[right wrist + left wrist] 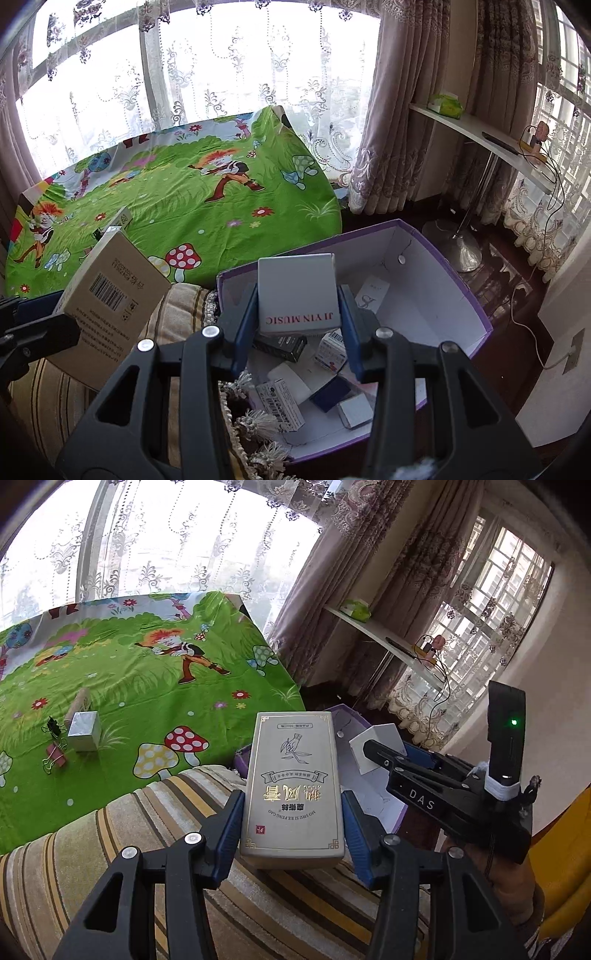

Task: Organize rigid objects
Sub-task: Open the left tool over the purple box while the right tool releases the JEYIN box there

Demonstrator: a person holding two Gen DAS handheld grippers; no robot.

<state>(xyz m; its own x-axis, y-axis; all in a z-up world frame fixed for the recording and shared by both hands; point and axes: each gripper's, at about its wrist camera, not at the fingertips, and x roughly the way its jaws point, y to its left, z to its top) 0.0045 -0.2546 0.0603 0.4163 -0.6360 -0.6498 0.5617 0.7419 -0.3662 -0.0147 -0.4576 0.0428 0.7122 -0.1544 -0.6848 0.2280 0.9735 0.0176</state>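
Fingers (229, 834) of the left gripper (291, 829) are clamped on the long sides of a gold carton (293, 782), short of the purple bin (476, 314). A white box (298, 295) is clamped by the right gripper (295, 325) above the bin, presumably for release inside.

Glossy beige carton (293, 786), matt cardboard bin (436, 258)

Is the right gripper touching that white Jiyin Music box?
Touching. The right wrist view shows both blue fingers pressed against the sides of the white box.
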